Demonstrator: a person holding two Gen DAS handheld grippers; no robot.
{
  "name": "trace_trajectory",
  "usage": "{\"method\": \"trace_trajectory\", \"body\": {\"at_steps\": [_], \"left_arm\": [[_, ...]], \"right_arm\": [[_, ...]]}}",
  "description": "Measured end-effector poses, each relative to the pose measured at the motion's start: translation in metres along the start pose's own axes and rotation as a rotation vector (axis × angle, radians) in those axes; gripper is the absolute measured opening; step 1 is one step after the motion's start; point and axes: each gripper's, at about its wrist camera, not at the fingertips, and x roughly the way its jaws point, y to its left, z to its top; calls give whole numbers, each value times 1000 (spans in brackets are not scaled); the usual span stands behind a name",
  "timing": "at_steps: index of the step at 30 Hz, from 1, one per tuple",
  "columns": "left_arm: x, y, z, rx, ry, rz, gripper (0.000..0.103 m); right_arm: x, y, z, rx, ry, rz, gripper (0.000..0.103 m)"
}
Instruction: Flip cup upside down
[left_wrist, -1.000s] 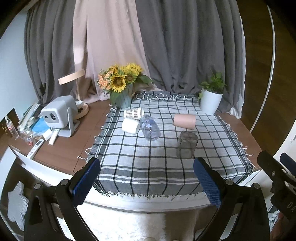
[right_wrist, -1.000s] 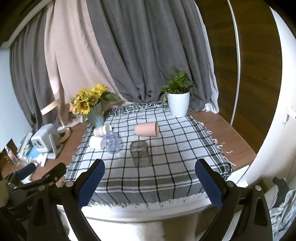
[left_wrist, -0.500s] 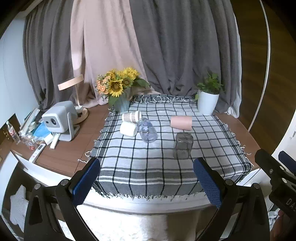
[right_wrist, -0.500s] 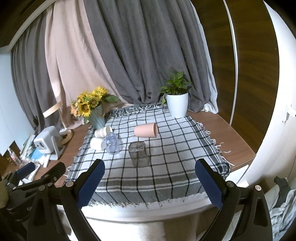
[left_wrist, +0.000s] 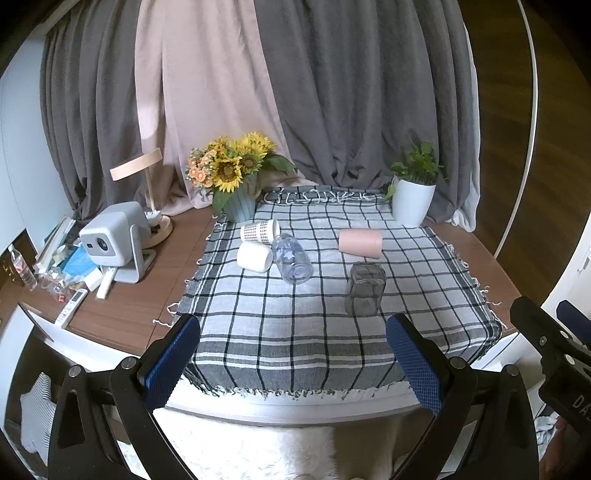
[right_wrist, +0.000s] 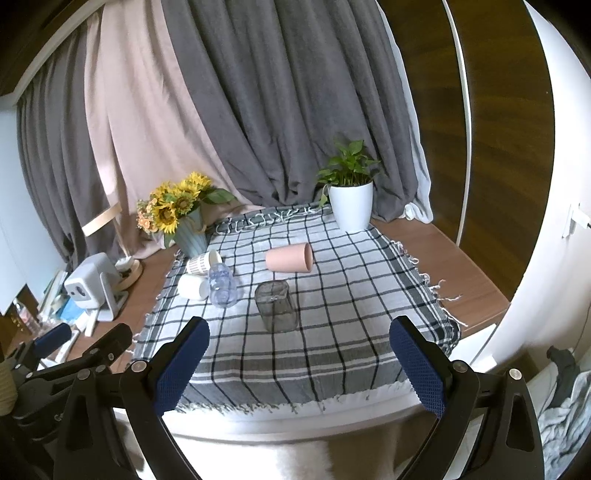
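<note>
Several cups sit on a checked cloth (left_wrist: 295, 332) (right_wrist: 332, 332). A dark clear square glass (left_wrist: 365, 290) (right_wrist: 276, 305) stands upside down near the middle. A pink cup (left_wrist: 360, 243) (right_wrist: 290, 257) lies on its side behind it. A clear plastic cup (left_wrist: 291, 258) (right_wrist: 222, 286), a white cup (left_wrist: 254, 256) (right_wrist: 193, 287) and a patterned paper cup (left_wrist: 259, 230) (right_wrist: 203, 262) lie on their sides at the left. My left gripper (left_wrist: 291, 363) and right gripper (right_wrist: 299, 369) are open and empty, held back off the table's near edge.
A sunflower vase (left_wrist: 236, 184) (right_wrist: 184, 221) stands at the cloth's back left, a white plant pot (left_wrist: 412, 201) (right_wrist: 351, 206) at back right. A projector (left_wrist: 114, 240), lamp (left_wrist: 147, 184) and clutter fill the table's left side. Curtains hang behind.
Both grippers have drawn back and risen slightly from the table, so the scene looks smaller. The cups have not moved. Both grippers stay open.
</note>
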Motion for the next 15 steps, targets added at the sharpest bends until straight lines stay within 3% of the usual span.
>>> {"method": "trace_trajectory", "body": {"at_steps": [15], "left_arm": [[8, 0, 3, 2, 1, -6, 103]], "right_arm": [[6, 2, 1, 5, 4, -13, 98]]}}
